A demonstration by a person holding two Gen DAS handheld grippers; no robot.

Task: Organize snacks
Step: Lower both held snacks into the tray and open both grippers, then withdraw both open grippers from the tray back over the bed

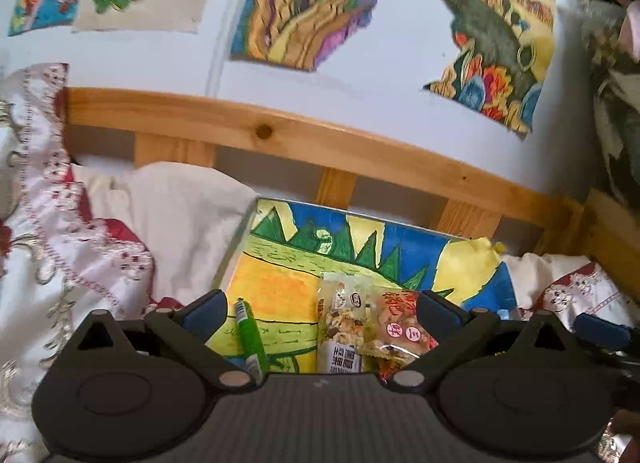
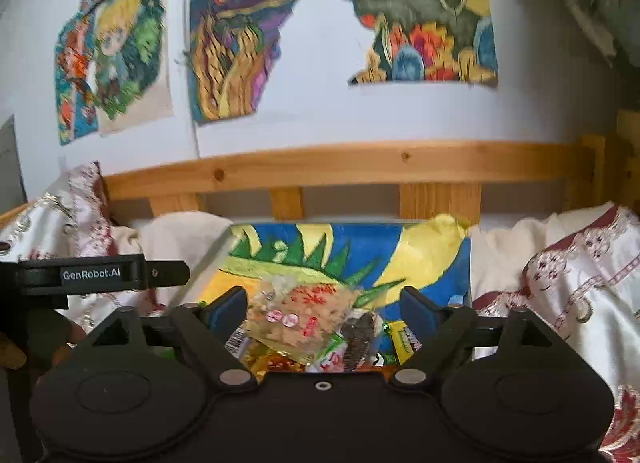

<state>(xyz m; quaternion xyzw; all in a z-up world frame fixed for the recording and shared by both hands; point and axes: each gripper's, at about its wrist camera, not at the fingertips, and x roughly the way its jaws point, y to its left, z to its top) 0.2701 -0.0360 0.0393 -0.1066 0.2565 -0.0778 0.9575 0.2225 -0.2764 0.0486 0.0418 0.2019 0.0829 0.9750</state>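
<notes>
A painted board (image 1: 280,275) lies on a bed against a wooden headboard rail (image 1: 280,131), carrying the snack packets. The left tool (image 1: 320,311) hangs spread wide and empty above a green stick pack (image 1: 250,333) and two clear packets (image 1: 344,319). The right tool (image 2: 322,309), likewise released, hangs over a heap of snacks (image 2: 304,327).

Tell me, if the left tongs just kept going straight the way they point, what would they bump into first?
Probably the pale nut snack packet lying on the painted board. The left tongs stand open and empty, tilted down toward it; depth is hard to judge.
</notes>
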